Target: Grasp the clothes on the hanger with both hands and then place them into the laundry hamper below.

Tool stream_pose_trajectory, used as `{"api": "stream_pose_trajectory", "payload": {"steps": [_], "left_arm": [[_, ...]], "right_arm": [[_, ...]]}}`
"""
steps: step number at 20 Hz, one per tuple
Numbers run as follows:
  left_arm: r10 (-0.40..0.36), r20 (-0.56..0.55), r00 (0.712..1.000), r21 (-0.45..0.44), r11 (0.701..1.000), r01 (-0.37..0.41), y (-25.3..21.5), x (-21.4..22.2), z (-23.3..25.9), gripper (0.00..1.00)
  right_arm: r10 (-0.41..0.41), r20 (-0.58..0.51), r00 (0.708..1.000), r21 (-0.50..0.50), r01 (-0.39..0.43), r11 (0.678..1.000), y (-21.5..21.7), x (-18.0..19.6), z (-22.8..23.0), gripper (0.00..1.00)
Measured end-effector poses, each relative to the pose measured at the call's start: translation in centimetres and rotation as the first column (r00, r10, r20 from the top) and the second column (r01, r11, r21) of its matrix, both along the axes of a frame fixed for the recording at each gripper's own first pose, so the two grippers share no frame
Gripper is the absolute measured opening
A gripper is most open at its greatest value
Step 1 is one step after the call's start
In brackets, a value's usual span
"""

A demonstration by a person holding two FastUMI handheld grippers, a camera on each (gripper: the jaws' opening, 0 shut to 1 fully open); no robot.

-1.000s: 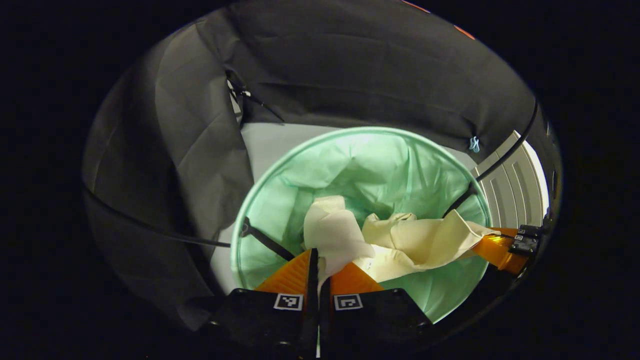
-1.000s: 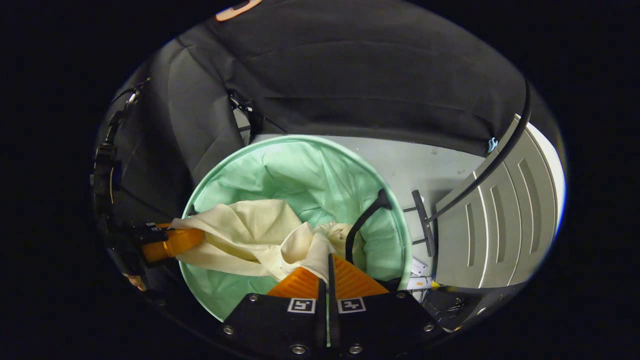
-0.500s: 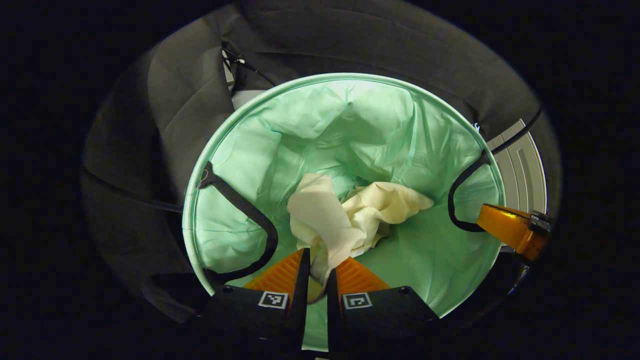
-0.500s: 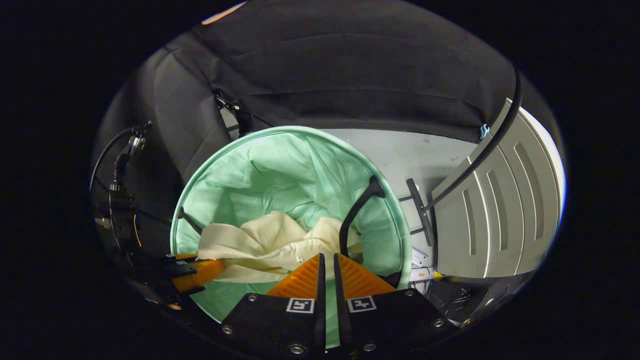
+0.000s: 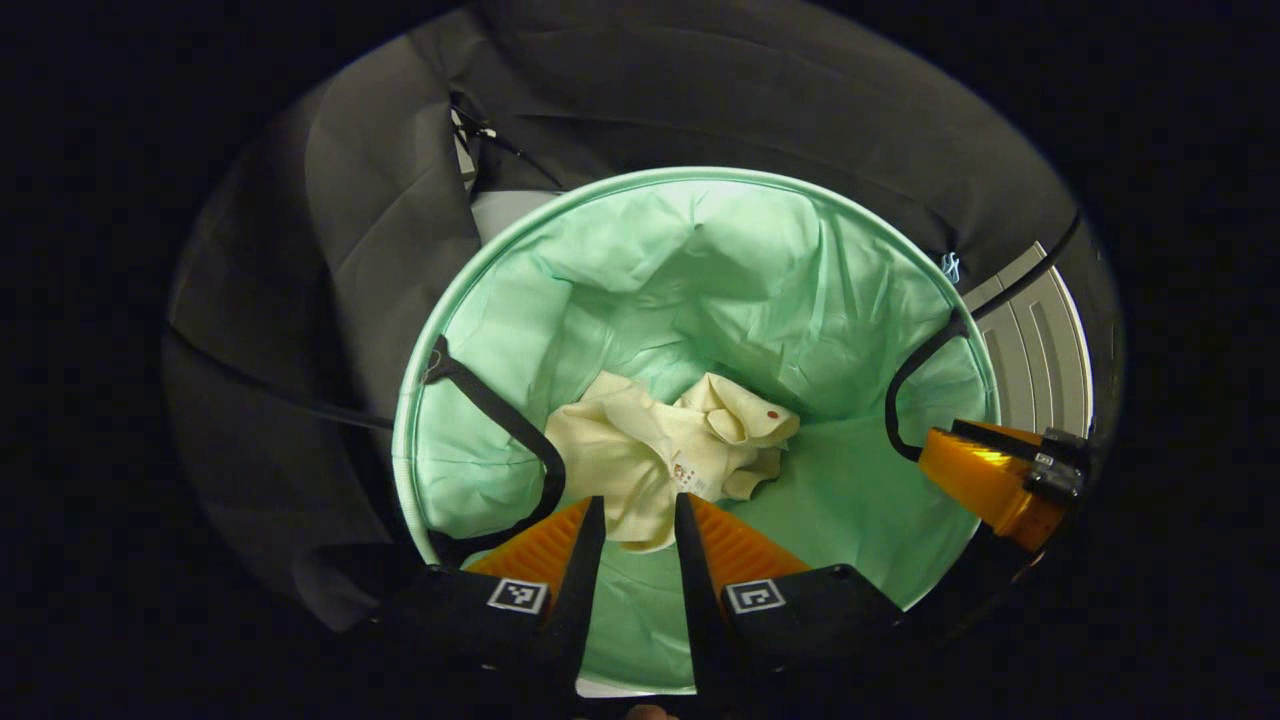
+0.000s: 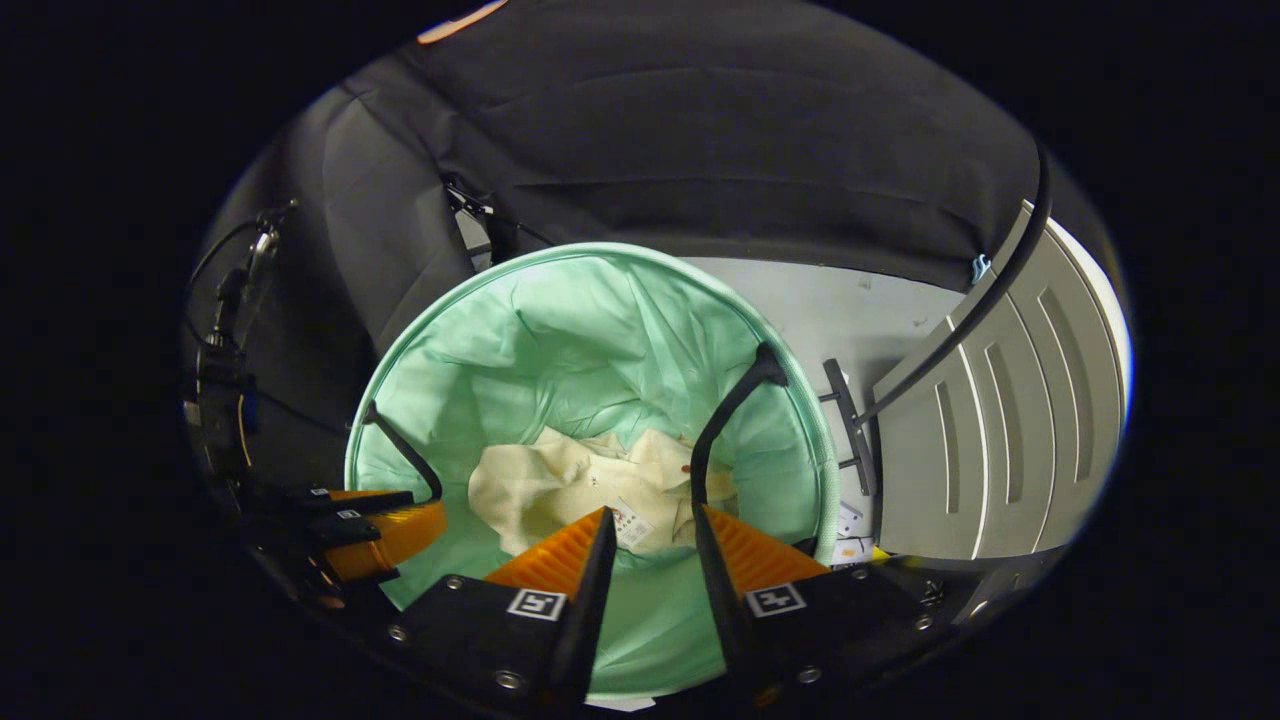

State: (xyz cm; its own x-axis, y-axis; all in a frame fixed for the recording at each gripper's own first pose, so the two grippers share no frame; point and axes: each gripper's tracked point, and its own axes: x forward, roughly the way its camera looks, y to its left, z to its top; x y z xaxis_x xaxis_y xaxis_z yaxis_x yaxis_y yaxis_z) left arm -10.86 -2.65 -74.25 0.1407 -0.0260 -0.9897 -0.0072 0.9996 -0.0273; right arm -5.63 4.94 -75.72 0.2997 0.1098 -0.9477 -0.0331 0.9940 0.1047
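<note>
A cream garment (image 5: 660, 450) lies crumpled at the bottom of the round mint-green hamper (image 5: 700, 178). My left gripper (image 5: 638, 505) hovers above the hamper's near side, open, with nothing between its fingers. In the right gripper view the same garment (image 6: 580, 485) rests inside the hamper (image 6: 600, 252), and my right gripper (image 6: 648, 520) stands open above it, empty. The right gripper (image 5: 990, 480) shows at the hamper's right rim in the left gripper view. The left gripper (image 6: 385, 520) appears at the hamper's left rim in the right gripper view.
Two black strap handles (image 5: 500, 420) (image 6: 725, 410) arch over the hamper's rim. A grey panelled cabinet (image 6: 1000, 440) stands to the right, with a black rack foot (image 6: 845, 420) on the pale floor (image 6: 830, 310) beside it. Black cloth walls close in behind and to the left.
Both grippers opened and let the garment go. It dropped from the fingers and settled in a heap at the hamper's bottom. Both grippers drew back slightly.
</note>
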Motion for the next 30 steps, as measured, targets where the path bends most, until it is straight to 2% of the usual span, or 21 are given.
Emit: {"api": "stream_pose_trajectory", "payload": {"steps": [1,2,4,5,6,8,11,13,20,25,30], "left_arm": [[0.006,0.009,1.0,0.001,1.0,-0.006,0.1,0.0,0.3,0.52],[0.006,0.015,1.0,0.001,1.0,-0.006,-0.1,0.4,0.5,0.68],[0.007,0.02,1.0,0.009,1.0,-0.007,0.2,0.0,1.1,1.0],[0.014,0.029,0.999,0.015,1.0,-0.014,0.3,0.2,1.4,0.95],[0.027,0.05,0.998,0.023,0.999,-0.028,0.4,0.4,1.4,0.95],[0.036,0.074,0.997,0.036,0.999,-0.038,0.6,1.0,2.3,0.98],[0.005,0.108,0.994,0.042,0.999,-0.009,0.4,1.6,3.8,0.95],[-0.007,0.14,0.99,0.037,0.999,0.002,0.0,2.3,5.0,0.97],[-0.053,0.262,0.964,0.038,0.998,0.045,-1.4,4.6,11.3,0.96],[-0.051,0.349,0.936,0.016,0.999,0.049,-2.0,6.1,16.7,0.96],[-0.059,0.467,0.882,0.032,0.998,0.05,-1.2,8.4,22.8,0.96]], "right_arm": [[-0.002,0.0,1.0,0.001,0.002,1.0,0.1,-0.1,0.0,0.55],[-0.003,0.006,1.0,0.0,0.003,1.0,0.1,0.0,0.1,0.64],[0.0,0.031,1.0,-0.007,0.0,1.0,-0.1,0.2,0.5,0.76],[0.0,0.04,0.999,-0.011,0.0,1.0,-0.2,0.3,0.7,0.8],[-0.006,0.038,0.999,-0.016,0.007,1.0,-0.1,0.3,1.0,0.88],[0.004,0.05,0.999,-0.06,-0.001,0.998,-0.9,0.3,1.6,0.94],[0.016,0.086,0.996,-0.082,-0.009,0.997,-1.1,0.6,3.0,0.94],[0.013,0.103,0.995,-0.109,-0.002,0.994,-2.3,1.0,4.0,0.94],[-0.029,0.218,0.975,-0.077,0.047,0.996,-3.2,3.2,10.8,0.94],[-0.026,0.311,0.95,-0.048,0.043,0.998,-2.7,4.6,16.4,0.94],[-0.037,0.376,0.926,-0.001,0.04,0.999,-1.3,6.1,21.3,0.94]]}}
